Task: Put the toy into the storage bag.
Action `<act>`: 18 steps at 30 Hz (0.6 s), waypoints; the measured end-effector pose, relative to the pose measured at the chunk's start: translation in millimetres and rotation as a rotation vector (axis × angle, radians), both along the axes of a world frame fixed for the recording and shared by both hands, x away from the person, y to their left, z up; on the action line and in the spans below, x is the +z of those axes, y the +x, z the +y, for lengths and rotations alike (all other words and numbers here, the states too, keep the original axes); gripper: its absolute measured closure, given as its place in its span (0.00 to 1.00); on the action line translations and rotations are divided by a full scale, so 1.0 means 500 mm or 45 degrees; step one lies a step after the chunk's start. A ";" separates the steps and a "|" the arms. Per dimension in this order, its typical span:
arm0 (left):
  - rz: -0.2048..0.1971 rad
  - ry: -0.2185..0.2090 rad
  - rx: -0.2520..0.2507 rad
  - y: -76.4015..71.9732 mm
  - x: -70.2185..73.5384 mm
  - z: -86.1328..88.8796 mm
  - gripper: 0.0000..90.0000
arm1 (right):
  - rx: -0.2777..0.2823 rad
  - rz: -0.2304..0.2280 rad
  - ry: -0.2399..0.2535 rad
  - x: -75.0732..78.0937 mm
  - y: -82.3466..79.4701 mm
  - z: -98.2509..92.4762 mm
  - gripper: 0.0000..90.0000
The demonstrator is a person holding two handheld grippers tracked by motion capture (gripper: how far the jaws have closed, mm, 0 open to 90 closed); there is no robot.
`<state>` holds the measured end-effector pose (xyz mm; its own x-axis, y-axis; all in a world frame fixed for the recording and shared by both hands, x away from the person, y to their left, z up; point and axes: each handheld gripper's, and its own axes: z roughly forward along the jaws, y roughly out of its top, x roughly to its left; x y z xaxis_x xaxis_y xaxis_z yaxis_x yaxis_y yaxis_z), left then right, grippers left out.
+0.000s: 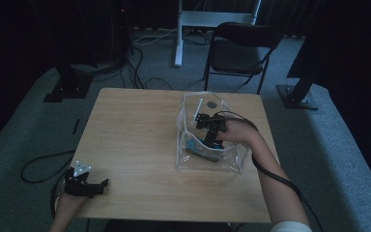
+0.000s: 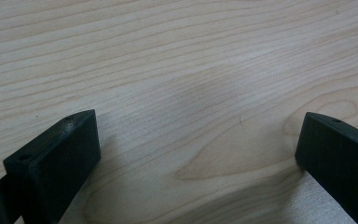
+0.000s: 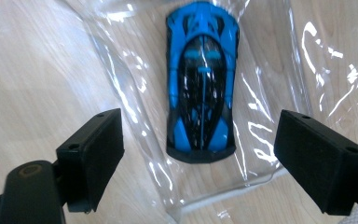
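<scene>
Reaching down into the clear, open-topped plastic bag [image 1: 211,145] at the right of the pale wooden table [image 1: 130,145], the right gripper [image 3: 200,158] is hovering with jaws spread wide, gripping nothing, over the blue and black toy car [image 3: 201,79] lying inside. The left gripper [image 2: 198,154] is resting wide open and empty at the near left corner.

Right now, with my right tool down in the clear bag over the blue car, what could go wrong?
1. The right tool is open wide around the blue car, with the clear bag film beside both jaws; closing could pinch plastic along with the car.
2. The left tool rests open near the table edge, away from the bag, so the unheld bag may lift or slide when you pull.
</scene>
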<state>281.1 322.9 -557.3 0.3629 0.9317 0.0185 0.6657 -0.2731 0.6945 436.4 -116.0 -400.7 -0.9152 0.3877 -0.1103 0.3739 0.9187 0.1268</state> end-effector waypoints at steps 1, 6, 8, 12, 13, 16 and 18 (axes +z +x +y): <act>0.000 0.000 0.000 0.000 0.000 0.000 0.00 | -0.010 -0.003 0.020 0.005 -0.003 -0.002 0.16; 0.000 0.000 0.000 0.000 0.000 0.000 0.00 | -0.038 -0.037 0.105 0.020 -0.008 -0.017 0.15; 0.000 0.000 0.000 0.000 0.000 0.000 0.00 | -0.041 -0.043 0.158 0.027 -0.010 -0.024 0.14; 0.000 0.000 0.000 0.000 0.000 0.000 0.00 | -0.062 -0.055 0.238 0.039 -0.010 -0.035 0.14; 0.000 0.000 0.000 0.000 0.000 0.000 0.00 | -0.066 -0.072 0.247 0.042 -0.012 -0.037 0.14; 0.000 0.000 0.000 0.000 0.000 0.000 0.00 | -0.075 -0.063 0.305 0.052 -0.015 -0.044 0.14; 0.000 0.000 0.000 0.000 0.000 0.000 0.00 | -0.070 -0.072 0.338 0.058 -0.020 -0.047 0.14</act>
<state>281.1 322.9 -557.3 0.3627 0.9317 0.0185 0.6658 -0.2730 0.6944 426.4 -139.7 -371.7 -0.8871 0.4591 -0.0482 0.4082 0.8289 0.3826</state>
